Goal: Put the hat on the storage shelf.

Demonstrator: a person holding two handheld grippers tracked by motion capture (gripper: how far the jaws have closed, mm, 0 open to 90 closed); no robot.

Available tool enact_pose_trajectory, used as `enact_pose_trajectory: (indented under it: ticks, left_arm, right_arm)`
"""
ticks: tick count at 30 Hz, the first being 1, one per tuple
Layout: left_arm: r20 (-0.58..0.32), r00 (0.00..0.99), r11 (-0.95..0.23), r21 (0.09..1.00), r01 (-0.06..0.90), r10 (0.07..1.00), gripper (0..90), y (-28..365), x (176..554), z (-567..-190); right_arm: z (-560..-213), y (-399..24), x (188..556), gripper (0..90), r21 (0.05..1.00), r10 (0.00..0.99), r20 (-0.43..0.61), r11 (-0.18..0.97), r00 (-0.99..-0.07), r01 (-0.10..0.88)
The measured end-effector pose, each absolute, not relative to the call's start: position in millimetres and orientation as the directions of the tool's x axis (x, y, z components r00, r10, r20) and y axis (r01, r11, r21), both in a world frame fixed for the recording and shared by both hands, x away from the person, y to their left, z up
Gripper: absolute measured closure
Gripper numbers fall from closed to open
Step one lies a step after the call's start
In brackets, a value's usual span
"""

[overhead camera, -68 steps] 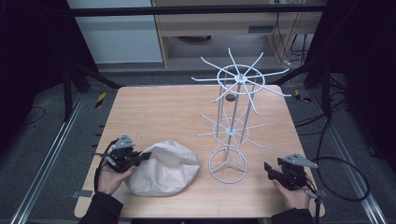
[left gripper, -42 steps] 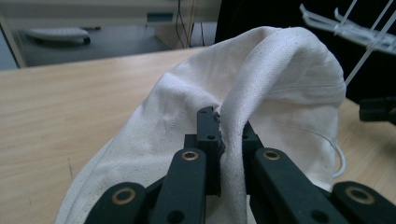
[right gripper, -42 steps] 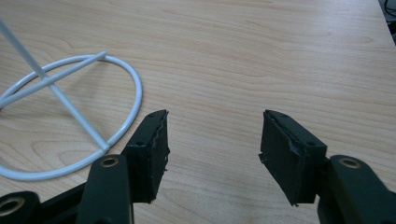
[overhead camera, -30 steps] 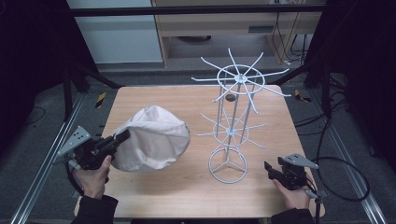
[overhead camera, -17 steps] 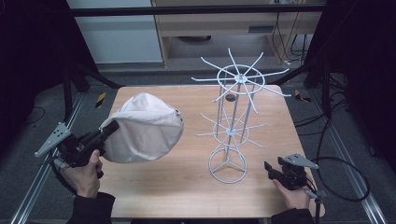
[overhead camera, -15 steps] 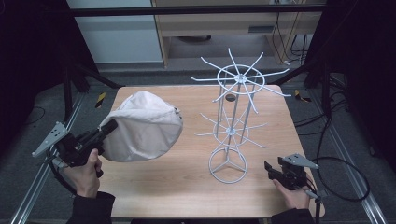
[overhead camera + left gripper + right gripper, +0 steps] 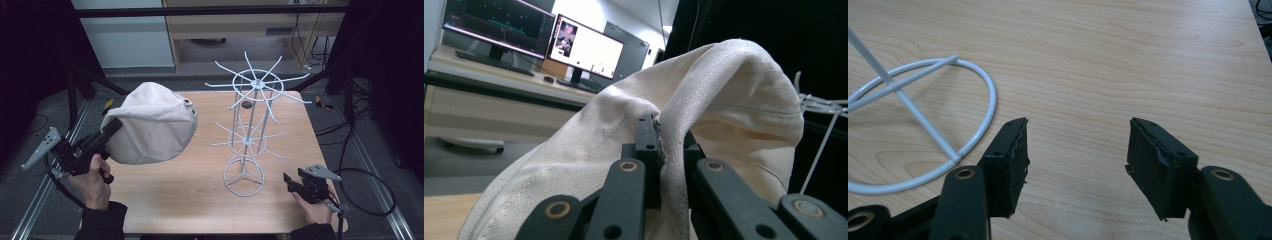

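Surroundings: wooden table (image 7: 200,200) under a dark frame, a cabinet behind it; through the left gripper view I make out lit monitors (image 7: 584,50) on a desk in the background.

Landmark: white wire rack (image 7: 250,135) with two tiers of radiating arms, upright on its ring base (image 7: 923,150) right of the table's middle. I place everything against it.

Cap: cream fabric cap (image 7: 152,125), in the air well left of the rack, about level with the lower tier and clear of the table. I judge it is carried high so it can go over one of the arms.

Left gripper (image 7: 107,132): clenched on a fold at the cap's edge; in its own view the cloth (image 7: 724,100) is pinched between the black jaws and billows past them. I hold the edge, I think, so the crown hangs free and the opening can be offered to an arm.

Right gripper (image 7: 287,180): resting low just right of the rack's base, jaws parted with bare wood between them (image 7: 1075,160), grasping nothing. My guess is I keep it there to steady the rack if the cap tugs on it.

Risk: a thin pinch of soft cloth could slip; the rack looks light enough to tip.
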State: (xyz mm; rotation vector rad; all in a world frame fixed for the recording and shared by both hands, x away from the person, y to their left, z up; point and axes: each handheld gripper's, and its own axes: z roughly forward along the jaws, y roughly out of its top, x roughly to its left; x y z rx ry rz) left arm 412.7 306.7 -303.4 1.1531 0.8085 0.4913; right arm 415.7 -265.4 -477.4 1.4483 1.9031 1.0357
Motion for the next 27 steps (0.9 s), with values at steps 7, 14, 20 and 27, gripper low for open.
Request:
enact_pose_trajectory:
  ticks: [7,14,20,27]
  left_arm:
    - [-0.331,0.635,0.405,0.914,0.031,0.698,86.1,304.3,411.1,-300.4]
    - [-0.359,0.652,0.461,0.888,0.016,0.668,86.1,302.3,412.2,-295.5]
    - [-0.370,0.683,0.509,0.861,-0.003,0.630,86.1,294.1,413.0,-284.7]
    - [-0.373,0.707,0.539,0.842,-0.014,0.601,86.1,283.5,414.1,-275.3]
  right_arm:
    - [-477.6,-265.4,415.7,41.8,0.824,0.957,0.038,0.134,-0.288,0.551]
    - [-478.6,-265.5,416.4,41.8,0.822,0.957,0.034,0.137,-0.289,0.552]
    - [-478.7,-266.3,416.7,41.8,0.822,0.957,0.032,0.138,-0.288,0.553]
    - [-478.6,-266.6,416.7,41.7,0.820,0.957,0.037,0.135,-0.287,0.556]
